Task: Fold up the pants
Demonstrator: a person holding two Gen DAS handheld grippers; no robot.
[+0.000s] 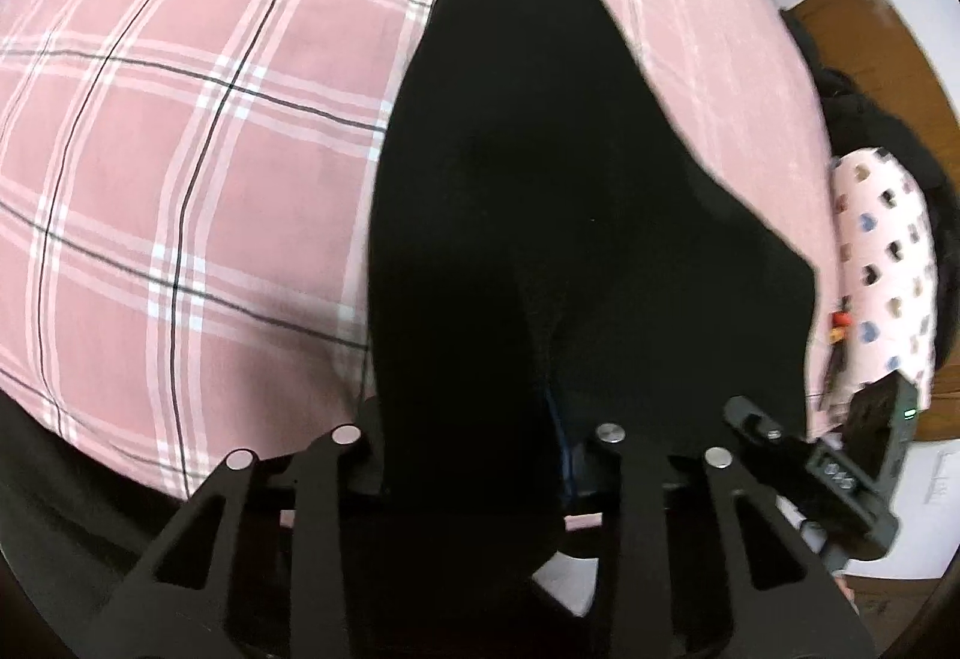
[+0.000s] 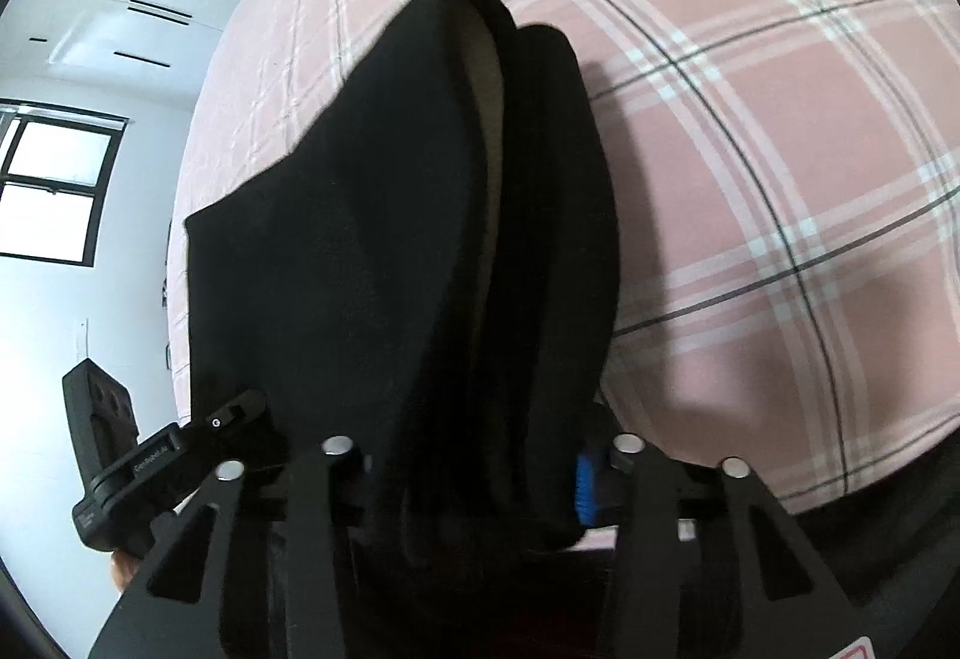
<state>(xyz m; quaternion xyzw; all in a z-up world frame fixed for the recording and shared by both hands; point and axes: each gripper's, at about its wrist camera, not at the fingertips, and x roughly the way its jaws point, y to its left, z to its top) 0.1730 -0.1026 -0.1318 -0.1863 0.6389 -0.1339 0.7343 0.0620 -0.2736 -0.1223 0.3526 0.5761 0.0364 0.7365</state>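
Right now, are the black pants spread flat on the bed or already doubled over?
Doubled over, at least partly. In the right wrist view the black pants show stacked layers with a pale gap between them, lying on the pink plaid bedcover.

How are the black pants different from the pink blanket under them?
The pants are plain black; the blanket is pink with white and dark check lines. The pants are bunched up and gripped by both the left gripper and right gripper; the blanket lies spread flat, held by nothing. The pants are narrow; the blanket stretches much wider. Both are soft cloth.
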